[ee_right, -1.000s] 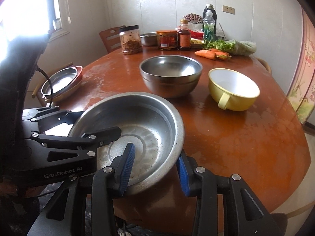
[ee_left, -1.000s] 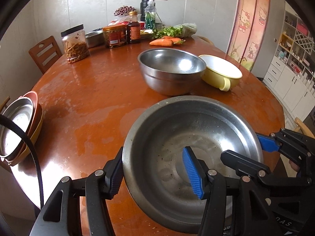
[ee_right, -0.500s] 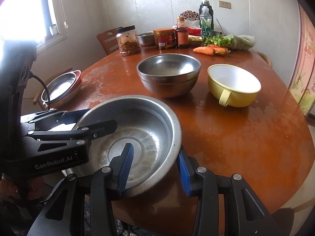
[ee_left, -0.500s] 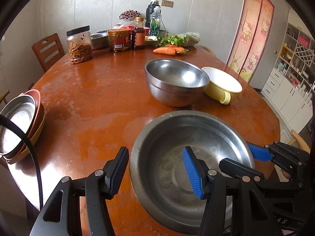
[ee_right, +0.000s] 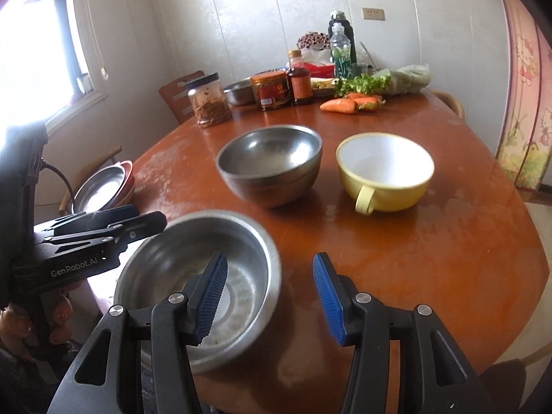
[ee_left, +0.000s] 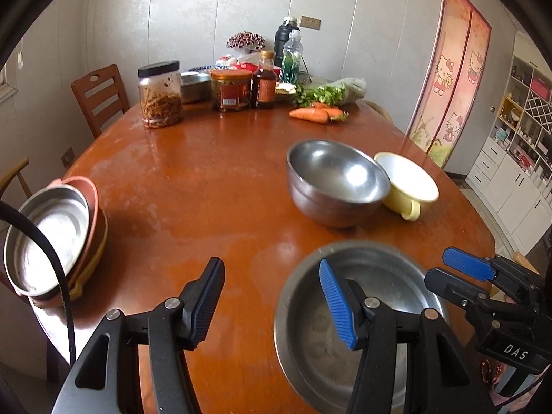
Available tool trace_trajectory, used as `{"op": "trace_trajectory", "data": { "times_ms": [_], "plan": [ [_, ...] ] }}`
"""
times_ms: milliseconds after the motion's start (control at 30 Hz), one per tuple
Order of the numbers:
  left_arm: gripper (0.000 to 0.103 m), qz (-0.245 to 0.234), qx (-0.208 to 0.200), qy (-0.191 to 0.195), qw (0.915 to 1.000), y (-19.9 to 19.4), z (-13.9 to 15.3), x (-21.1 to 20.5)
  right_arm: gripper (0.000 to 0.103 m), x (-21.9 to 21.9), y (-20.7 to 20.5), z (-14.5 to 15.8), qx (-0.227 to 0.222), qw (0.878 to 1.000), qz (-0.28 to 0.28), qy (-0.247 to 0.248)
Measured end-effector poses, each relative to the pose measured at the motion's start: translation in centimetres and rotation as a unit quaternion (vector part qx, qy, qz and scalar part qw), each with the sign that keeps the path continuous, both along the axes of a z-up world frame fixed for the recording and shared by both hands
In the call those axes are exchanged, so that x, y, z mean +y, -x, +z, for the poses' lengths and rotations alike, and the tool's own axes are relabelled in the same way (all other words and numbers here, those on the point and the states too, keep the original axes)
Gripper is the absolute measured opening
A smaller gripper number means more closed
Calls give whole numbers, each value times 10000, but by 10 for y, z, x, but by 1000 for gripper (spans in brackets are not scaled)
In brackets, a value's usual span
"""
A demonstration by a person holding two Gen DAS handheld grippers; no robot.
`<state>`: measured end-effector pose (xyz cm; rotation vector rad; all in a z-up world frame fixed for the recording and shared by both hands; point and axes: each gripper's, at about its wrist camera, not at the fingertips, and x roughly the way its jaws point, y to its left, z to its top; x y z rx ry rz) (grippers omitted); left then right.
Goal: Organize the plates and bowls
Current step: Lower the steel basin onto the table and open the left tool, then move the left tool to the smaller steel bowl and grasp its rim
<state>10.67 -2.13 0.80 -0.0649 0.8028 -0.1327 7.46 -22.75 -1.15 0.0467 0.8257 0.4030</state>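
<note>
A wide steel basin [ee_left: 358, 324] rests on the brown table at its near edge; it also shows in the right wrist view [ee_right: 193, 276]. My left gripper [ee_left: 272, 307] is open, its right finger above the basin's left rim, holding nothing. My right gripper [ee_right: 269, 300] is open, its left finger over the basin, its right finger outside. A deeper steel bowl [ee_left: 334, 183] stands mid-table, touching a yellow cup-bowl with a handle [ee_left: 407, 186]. A stack of plates [ee_left: 51, 234] with a steel one on top sits at the left edge.
At the far side of the table [ee_left: 207, 186] stand a jar of pickles [ee_left: 160, 95], a red-lidded jar [ee_left: 231, 89], bottles [ee_left: 265, 86], a small steel bowl, greens and carrots [ee_left: 314, 114]. A wooden chair [ee_left: 100, 96] stands at the far left.
Both grippers have opened, let go of the basin's rim and pulled back and up. The basin has come down to rest at the table's near edge.
</note>
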Motion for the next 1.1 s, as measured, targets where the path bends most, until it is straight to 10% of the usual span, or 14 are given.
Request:
{"op": "trace_trajectory", "data": {
  "times_ms": [1100],
  "plan": [
    [58, -479, 426, -327, 9974, -129, -3, -27, 59, 9, -112, -9, 446, 9978, -172, -450]
  ]
}}
